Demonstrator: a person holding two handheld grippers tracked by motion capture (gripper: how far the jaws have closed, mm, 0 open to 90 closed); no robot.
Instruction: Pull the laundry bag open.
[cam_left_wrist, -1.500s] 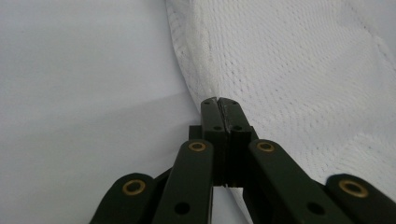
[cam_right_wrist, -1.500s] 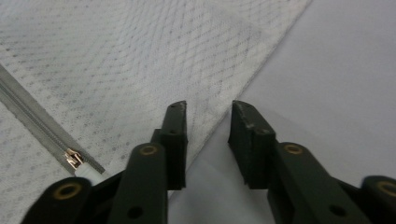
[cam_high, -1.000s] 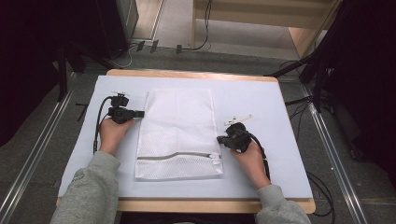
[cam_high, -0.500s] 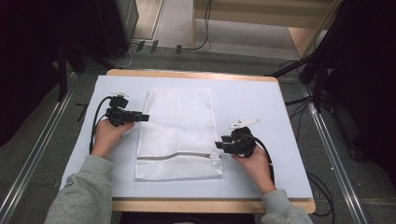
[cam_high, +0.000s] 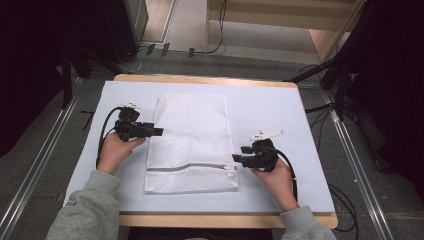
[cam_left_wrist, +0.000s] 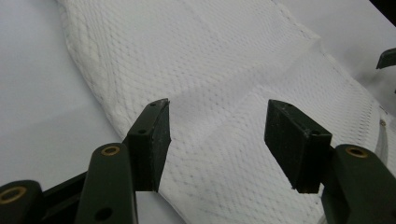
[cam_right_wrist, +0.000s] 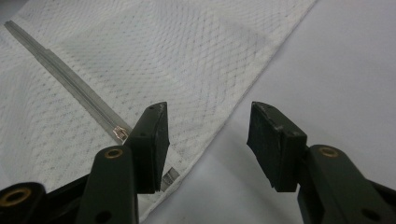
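Left gripper (cam_left_wrist: 215, 135): jaws spread, poised over the left edge of the mesh laundry bag (cam_high: 192, 142), nothing pinched. Right gripper (cam_right_wrist: 208, 140): jaws likewise spread, straddling the bag's right edge just beside the zipper pull (cam_right_wrist: 122, 134). The bag lies flat mid-table on the pale blue mat (cam_high: 280, 107), zipper (cam_high: 192, 167) running across near our end. We judge the mesh light, limp and prone to sag and slide; best gripped at the stitched hem or the zipper tape, not the open netting.
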